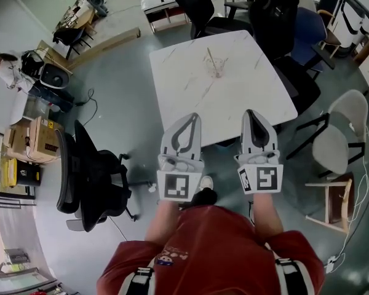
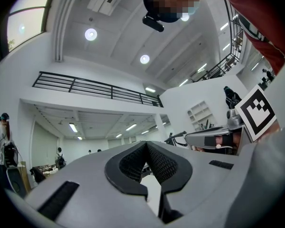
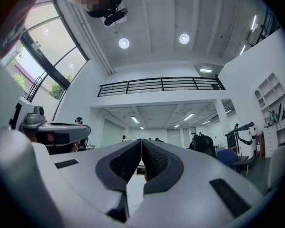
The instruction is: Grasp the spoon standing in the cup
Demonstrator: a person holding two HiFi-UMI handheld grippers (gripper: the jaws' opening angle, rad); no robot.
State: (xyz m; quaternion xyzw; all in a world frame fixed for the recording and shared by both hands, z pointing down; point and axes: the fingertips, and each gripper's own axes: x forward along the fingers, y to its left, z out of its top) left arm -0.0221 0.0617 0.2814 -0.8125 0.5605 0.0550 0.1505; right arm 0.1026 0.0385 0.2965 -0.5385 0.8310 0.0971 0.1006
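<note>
Left gripper (image 1: 189, 118), right gripper (image 1: 252, 114): ribbed jaws closed, empty; slim spoon (image 1: 210, 59) in clear cup (image 1: 217, 72), white marbled table (image 1: 184, 66)

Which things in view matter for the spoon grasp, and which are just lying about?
Job: spoon, cup, table, left gripper, right gripper, both shut and empty.
Lying about: black chair, white chair, cardboard box.

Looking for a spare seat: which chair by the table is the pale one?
The light grey chair right of the white table, on thin black legs; the rest are black office chairs or a blue chair.
</note>
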